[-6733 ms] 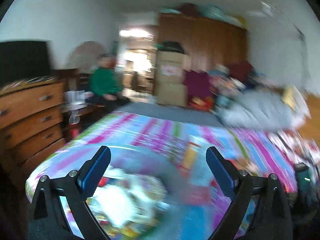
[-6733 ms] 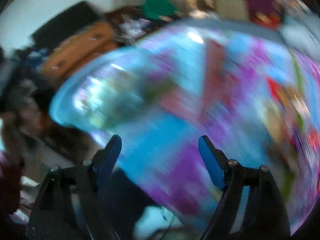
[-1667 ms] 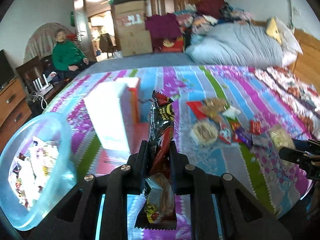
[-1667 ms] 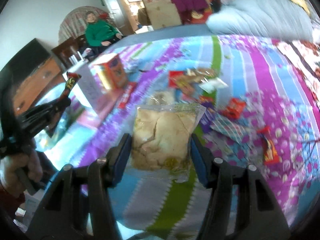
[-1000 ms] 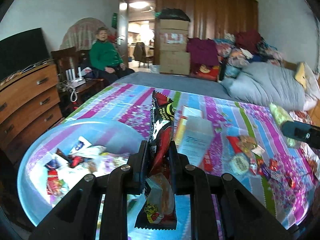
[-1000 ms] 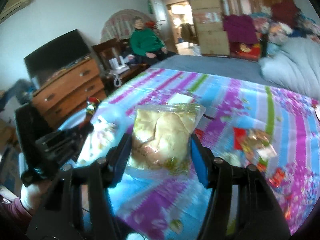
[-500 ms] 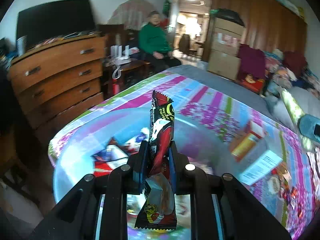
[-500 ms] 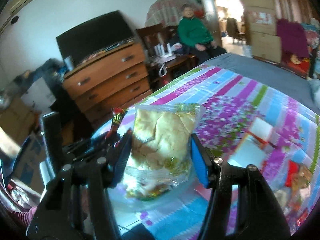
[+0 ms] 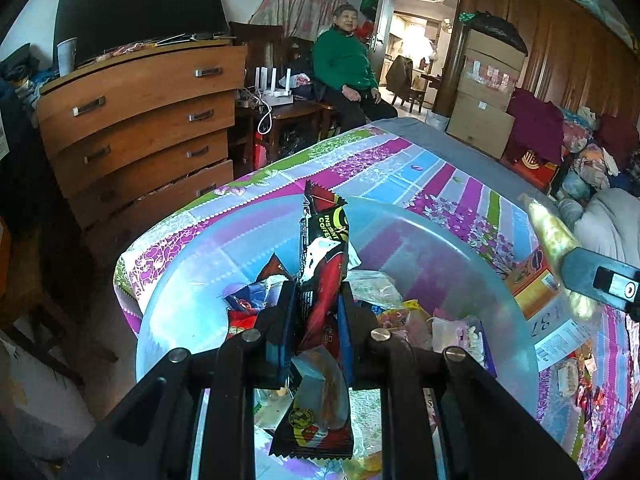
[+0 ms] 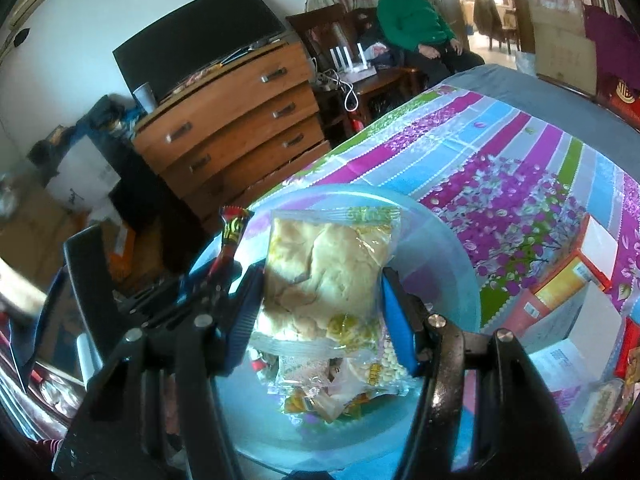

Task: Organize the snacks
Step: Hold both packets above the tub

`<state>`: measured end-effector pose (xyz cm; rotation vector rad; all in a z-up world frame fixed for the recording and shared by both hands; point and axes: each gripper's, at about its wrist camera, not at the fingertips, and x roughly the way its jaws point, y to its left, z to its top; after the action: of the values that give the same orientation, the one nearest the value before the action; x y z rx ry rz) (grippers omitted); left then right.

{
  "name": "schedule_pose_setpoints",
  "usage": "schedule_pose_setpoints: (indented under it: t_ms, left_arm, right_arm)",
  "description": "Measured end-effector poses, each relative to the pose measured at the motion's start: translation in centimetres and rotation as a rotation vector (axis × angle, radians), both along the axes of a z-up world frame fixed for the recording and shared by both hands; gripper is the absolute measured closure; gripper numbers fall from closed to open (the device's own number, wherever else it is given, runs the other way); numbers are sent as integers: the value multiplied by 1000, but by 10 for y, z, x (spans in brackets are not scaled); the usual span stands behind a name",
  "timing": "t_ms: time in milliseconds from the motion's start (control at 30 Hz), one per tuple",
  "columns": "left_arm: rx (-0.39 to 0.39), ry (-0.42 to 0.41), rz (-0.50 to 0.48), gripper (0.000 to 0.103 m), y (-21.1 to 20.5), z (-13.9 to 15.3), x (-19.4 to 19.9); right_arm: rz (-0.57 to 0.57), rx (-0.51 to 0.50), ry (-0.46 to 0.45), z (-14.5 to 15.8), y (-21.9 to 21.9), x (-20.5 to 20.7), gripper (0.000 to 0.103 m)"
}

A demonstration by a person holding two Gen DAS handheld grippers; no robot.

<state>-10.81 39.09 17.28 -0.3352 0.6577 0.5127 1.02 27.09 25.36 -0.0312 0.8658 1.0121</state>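
Here my left tool is clamped narrow on a red-and-black instant coffee sachet, which stands upright between the pads above the blue plastic basin. My right tool grips a clear packet of pale crackers across its width, also hanging over the basin. Down inside the basin I see a loose heap of small wrapped snacks. The basin sits on the striped bedspread at the bed's corner. Just beyond it on the right lies an orange box beside a white one. Farther off stand a wooden dresser, a dark television on top of it, and a seated person in a green sweater.
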Motion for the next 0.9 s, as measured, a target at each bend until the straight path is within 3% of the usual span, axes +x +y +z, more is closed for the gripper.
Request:
schedule_pose_setpoints:
  t_ms: [900]
  left_arm:
    - [1, 10, 3, 84, 4, -5, 5]
  right_arm:
    - [0, 3, 13, 2, 10, 3, 44]
